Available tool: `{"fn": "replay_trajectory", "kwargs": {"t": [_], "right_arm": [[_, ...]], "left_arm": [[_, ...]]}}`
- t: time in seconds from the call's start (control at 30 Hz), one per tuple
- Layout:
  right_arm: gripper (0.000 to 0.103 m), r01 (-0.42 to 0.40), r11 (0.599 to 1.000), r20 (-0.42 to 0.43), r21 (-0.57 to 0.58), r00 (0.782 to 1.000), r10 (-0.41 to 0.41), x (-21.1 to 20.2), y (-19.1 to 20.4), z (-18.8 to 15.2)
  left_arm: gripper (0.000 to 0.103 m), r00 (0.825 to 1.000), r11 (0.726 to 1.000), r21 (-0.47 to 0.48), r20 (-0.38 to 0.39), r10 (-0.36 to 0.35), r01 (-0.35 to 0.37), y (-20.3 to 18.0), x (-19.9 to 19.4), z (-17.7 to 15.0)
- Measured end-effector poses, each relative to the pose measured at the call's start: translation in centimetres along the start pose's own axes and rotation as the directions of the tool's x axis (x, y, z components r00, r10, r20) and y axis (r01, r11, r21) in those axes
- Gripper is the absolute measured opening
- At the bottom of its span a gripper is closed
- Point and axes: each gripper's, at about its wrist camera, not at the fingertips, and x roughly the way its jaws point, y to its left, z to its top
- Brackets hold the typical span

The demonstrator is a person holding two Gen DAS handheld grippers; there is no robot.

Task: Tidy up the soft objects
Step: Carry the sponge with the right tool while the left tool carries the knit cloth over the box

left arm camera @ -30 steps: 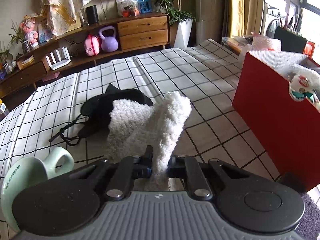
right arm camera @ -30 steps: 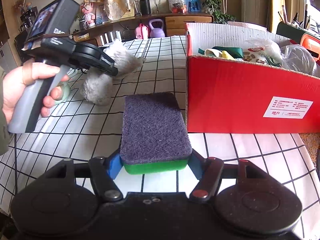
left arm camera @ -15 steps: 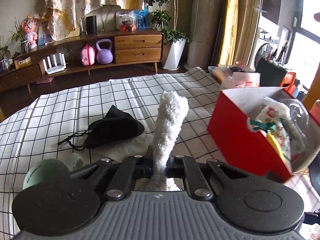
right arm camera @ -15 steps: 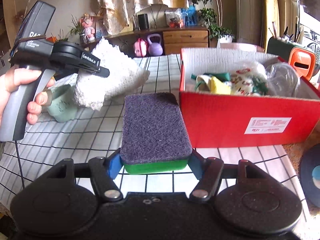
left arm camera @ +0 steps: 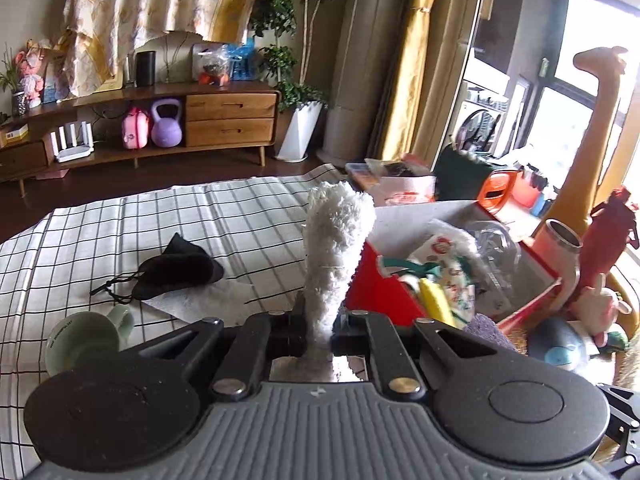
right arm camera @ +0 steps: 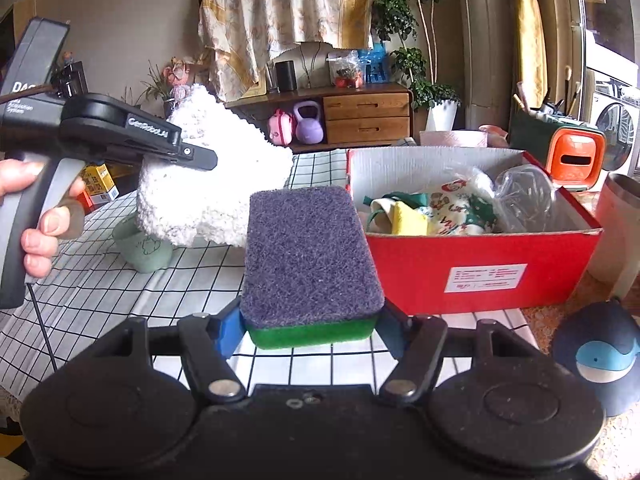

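Note:
My left gripper (left arm camera: 318,326) is shut on a white fluffy cloth (left arm camera: 336,248) and holds it in the air, left of the red box (left arm camera: 380,284). The same cloth (right arm camera: 208,192) and the left gripper (right arm camera: 200,158) show at the left of the right wrist view. My right gripper (right arm camera: 310,330) is shut on a sponge (right arm camera: 310,252) with a purple scouring top and a green base, held above the checked tablecloth (right arm camera: 120,280) just left of the red box (right arm camera: 480,268). The box holds printed cloth (right arm camera: 452,204) and a clear plastic bag (right arm camera: 524,196).
A black pouch with a cord (left arm camera: 172,272) lies on a white tissue (left arm camera: 200,300) on the tablecloth. A pale green mug (left arm camera: 84,336) stands near the left gripper. A whale-print dark object (right arm camera: 600,356), a metal tumbler (right arm camera: 620,236) and an orange device (right arm camera: 574,160) surround the box.
The left gripper has lifted the white cloth off the table and carried it right towards the red box. The right gripper with the sponge has risen a little and moved nearer the box.

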Motion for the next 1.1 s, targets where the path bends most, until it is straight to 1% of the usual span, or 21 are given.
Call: {"fn": "replay_trajectory", "kwargs": {"t": [0.3, 0.43, 0.53, 0.77, 0.83, 0.9, 0.97, 1.1], "right_arm": [[0.066, 0.102, 0.995, 0.021, 0.015, 0.995, -0.102, -2.0, -3.9, 2.0], [0.066, 0.149, 0.988, 0.023, 0.025, 0.988, -0.150, -2.1, -5.9, 3.0], [0.066, 0.187, 0.982, 0.024, 0.029, 0.982, -0.187, -1.9, -7.4, 3.8], [0.067, 0.260, 0.962, 0.009, 0.082, 0.965, -0.262, -0.3, -11.9, 5.2], [0.067, 0.281, 0.955, 0.002, 0.094, 0.959, -0.283, 0.5, -13.2, 5.6], [0.067, 0.301, 0.948, -0.001, 0.105, 0.953, -0.303, 1.5, -14.4, 6.0], [0.067, 0.312, 0.943, -0.008, 0.115, 0.950, -0.313, 2.5, -15.5, 6.4], [0.067, 0.312, 0.943, -0.032, 0.112, 0.950, -0.311, 4.4, -16.7, 7.2]], "left_arm": [[0.009, 0.994, 0.994, 0.046, 0.029, -0.103, 0.102, -4.7, -1.5, 1.9], [0.009, 0.986, 0.985, 0.061, 0.050, -0.162, 0.159, -7.3, -1.8, 3.4], [0.009, 0.980, 0.978, 0.094, 0.065, -0.191, 0.184, -9.4, -1.5, 4.5], [0.009, 0.966, 0.961, 0.130, 0.059, -0.251, 0.242, -13.1, 1.3, 6.1], [0.009, 0.962, 0.957, 0.125, 0.041, -0.271, 0.264, -14.0, 2.5, 6.1], [0.009, 0.962, 0.955, 0.127, 0.028, -0.272, 0.267, -14.6, 3.7, 6.1], [0.009, 0.960, 0.954, 0.118, 0.013, -0.278, 0.275, -14.9, 5.1, 6.0], [0.009, 0.960, 0.955, 0.093, -0.009, -0.281, 0.281, -14.7, 7.8, 5.7]]}}
